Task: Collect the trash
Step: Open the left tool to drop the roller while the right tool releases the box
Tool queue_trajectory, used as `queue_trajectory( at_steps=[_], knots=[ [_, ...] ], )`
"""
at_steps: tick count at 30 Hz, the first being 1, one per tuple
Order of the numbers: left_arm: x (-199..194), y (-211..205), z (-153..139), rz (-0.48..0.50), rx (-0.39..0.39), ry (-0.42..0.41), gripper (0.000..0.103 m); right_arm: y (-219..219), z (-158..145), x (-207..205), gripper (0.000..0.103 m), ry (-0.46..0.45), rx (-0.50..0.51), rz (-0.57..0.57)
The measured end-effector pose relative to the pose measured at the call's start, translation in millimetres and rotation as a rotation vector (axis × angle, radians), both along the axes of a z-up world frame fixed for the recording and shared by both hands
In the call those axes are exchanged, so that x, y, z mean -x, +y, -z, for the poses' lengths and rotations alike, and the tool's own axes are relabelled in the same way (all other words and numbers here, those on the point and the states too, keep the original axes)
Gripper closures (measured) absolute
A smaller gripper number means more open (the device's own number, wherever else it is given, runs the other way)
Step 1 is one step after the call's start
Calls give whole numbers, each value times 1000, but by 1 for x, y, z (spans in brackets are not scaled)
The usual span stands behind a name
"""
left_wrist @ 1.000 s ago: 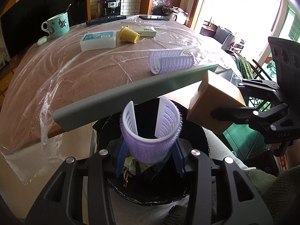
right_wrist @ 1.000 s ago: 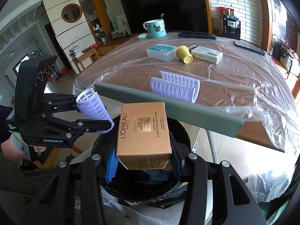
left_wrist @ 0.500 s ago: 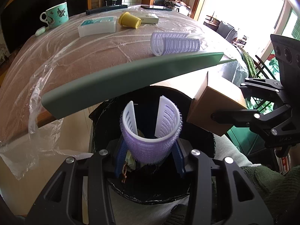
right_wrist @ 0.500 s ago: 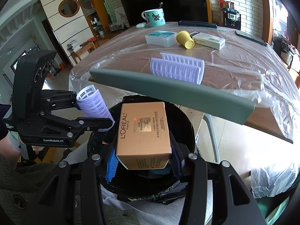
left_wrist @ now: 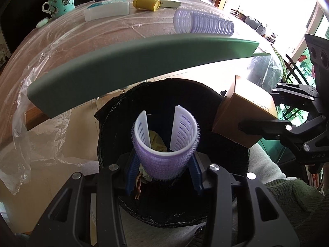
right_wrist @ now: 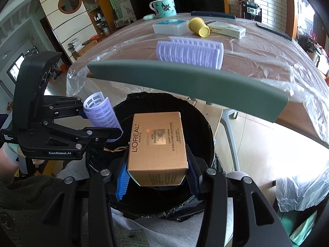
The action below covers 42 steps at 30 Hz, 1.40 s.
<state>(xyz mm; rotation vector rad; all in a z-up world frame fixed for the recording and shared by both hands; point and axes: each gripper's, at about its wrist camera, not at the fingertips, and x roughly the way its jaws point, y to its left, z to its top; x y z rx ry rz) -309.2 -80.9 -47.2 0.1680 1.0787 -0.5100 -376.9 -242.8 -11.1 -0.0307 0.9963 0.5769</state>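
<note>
My left gripper (left_wrist: 164, 170) is shut on a purple hair roller (left_wrist: 165, 144) and holds it over the open black-lined trash bin (left_wrist: 115, 123). My right gripper (right_wrist: 157, 180) is shut on a tan L'Oreal box (right_wrist: 157, 146), also above the bin's mouth (right_wrist: 205, 121). In the right wrist view the left gripper (right_wrist: 115, 129) with the roller (right_wrist: 100, 113) is at the bin's left rim. In the left wrist view the box (left_wrist: 244, 115) is at the bin's right rim. Some trash lies inside the bin.
A grey-green chair back (left_wrist: 123, 65) arches over the bin. Behind it, the plastic-covered table (right_wrist: 133, 47) bears a pack of purple rollers (right_wrist: 189, 51), a yellow cup (right_wrist: 198, 26), a clear box (right_wrist: 170, 26), a white carton (right_wrist: 226, 28) and a teal mug (right_wrist: 163, 7).
Both grippers have sunk lower, toward the bin's mouth, each still holding its item. The chair back now sits higher in both views.
</note>
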Motion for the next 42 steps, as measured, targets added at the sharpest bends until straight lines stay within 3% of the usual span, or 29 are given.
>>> queue_trajectory(
  at_steps=[22,42],
  knots=[
    [-9,-4,33,-5,-66,51,59,2,34,-7,56,42,54,25],
    [-17,-1,50,-21,-108,62,59,23,44,-11,56,45,108,18]
  ],
)
